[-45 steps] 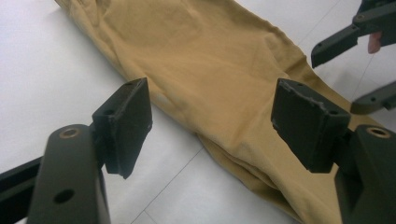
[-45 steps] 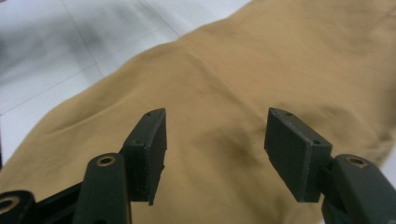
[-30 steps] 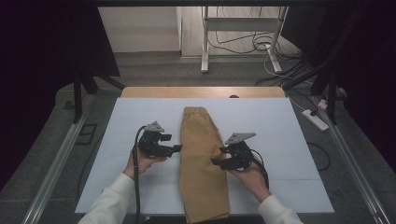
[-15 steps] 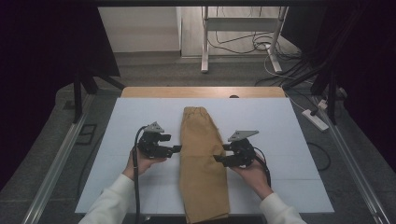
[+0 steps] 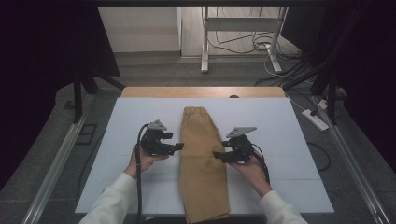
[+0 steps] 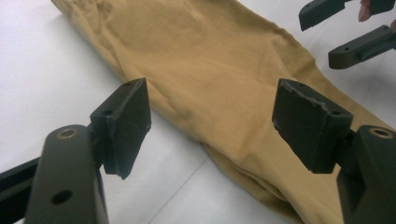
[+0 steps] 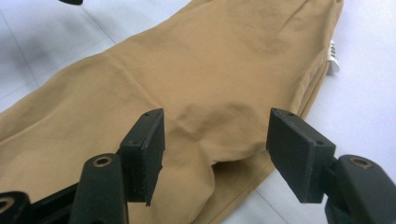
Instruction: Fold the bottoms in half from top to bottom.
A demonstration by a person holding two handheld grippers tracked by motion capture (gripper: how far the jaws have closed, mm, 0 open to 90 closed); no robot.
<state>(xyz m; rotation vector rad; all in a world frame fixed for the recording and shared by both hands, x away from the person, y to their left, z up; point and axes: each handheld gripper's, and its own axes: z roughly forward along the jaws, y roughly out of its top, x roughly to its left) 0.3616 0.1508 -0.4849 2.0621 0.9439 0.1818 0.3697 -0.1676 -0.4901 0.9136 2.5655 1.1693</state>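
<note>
Tan trousers [image 5: 203,158], folded lengthwise, lie down the middle of the white table top [image 5: 289,140], waistband at the far end. My left gripper [image 5: 180,147] sits at their left edge with its jaws open and pointing at the cloth. In the left gripper view the gripper [image 6: 212,112] spans the trousers [image 6: 210,60] edge with nothing pinched. My right gripper [image 5: 215,154] is at the right edge, also open. In the right gripper view the gripper [image 7: 217,140] hovers over the trousers [image 7: 187,70] fold.
A white label [image 7: 332,56] sticks out of the trousers near the waistband. The right gripper's jaws [image 6: 345,28] show across the cloth in the left gripper view. Beyond the white top is a wooden table edge [image 5: 201,91]; metal rails [image 5: 56,163] run along both sides.
My right gripper has shifted slightly away from me along the trousers' right edge. The left gripper and the trousers have stayed where they were.
</note>
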